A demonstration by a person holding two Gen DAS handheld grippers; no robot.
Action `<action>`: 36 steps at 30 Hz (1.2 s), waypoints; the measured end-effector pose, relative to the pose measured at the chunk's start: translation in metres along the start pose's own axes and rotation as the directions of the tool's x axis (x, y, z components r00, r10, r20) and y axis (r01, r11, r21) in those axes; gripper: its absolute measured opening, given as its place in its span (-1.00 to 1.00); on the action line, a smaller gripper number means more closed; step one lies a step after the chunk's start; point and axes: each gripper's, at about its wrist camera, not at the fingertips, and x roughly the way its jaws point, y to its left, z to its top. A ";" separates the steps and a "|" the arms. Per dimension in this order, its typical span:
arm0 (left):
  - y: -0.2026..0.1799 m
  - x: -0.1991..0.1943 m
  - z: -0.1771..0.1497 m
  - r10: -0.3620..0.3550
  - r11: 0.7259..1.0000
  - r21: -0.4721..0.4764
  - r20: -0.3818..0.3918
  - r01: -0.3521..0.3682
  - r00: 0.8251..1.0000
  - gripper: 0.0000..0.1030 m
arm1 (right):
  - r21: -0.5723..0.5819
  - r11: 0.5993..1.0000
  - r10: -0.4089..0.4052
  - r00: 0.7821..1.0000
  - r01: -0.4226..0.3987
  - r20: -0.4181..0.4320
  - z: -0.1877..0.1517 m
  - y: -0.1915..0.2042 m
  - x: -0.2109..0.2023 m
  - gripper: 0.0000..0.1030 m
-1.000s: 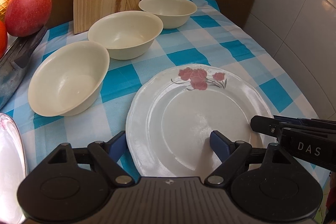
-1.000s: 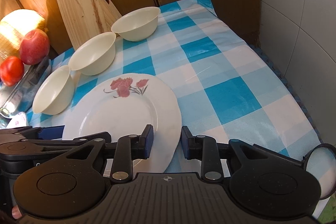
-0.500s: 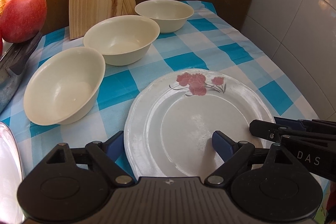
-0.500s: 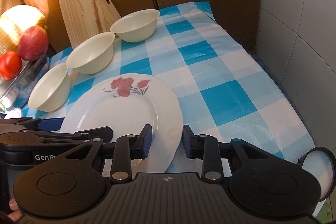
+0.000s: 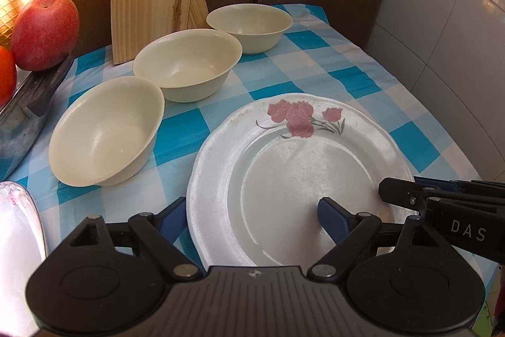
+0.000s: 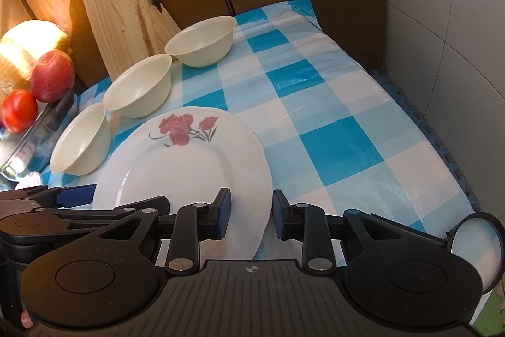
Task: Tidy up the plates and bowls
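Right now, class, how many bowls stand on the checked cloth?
3, in a diagonal row left of the plate: the near bowl, the middle bowl and the far bowl by the knife block. None seems hidden.

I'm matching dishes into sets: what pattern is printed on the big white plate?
Pink-red flowers with green stems on the plate near its far rim; clearest in the right wrist view.

Home kitchen: knife block, checked tablecloth, tiled wall, apple, bowls.

second plate cut off at left edge.
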 end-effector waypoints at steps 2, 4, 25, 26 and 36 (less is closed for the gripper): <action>0.000 -0.002 0.000 0.004 1.000 0.001 0.003 -0.004 1.000 0.58 | 0.003 1.000 0.005 1.000 -0.005 0.001 0.000 0.000 -0.001 -0.33; 0.000 -0.003 0.000 0.005 1.000 -0.001 0.004 -0.005 1.000 0.58 | 0.003 1.000 0.007 1.000 -0.007 0.004 0.001 0.000 -0.001 -0.33; 0.003 0.006 -0.004 -0.011 1.000 0.000 -0.008 0.011 1.000 0.58 | 0.040 0.999 0.017 0.999 -0.016 -0.030 -0.001 -0.004 0.004 -0.29; 0.003 0.006 -0.005 -0.007 1.000 0.006 -0.003 0.007 1.000 0.60 | 0.026 1.000 0.015 1.000 -0.014 -0.027 -0.001 -0.004 0.004 -0.29; 0.002 0.008 -0.003 -0.026 0.999 -0.027 -0.021 0.025 0.999 0.63 | 0.007 1.000 -0.003 1.000 0.003 0.001 -0.004 0.001 0.003 -0.31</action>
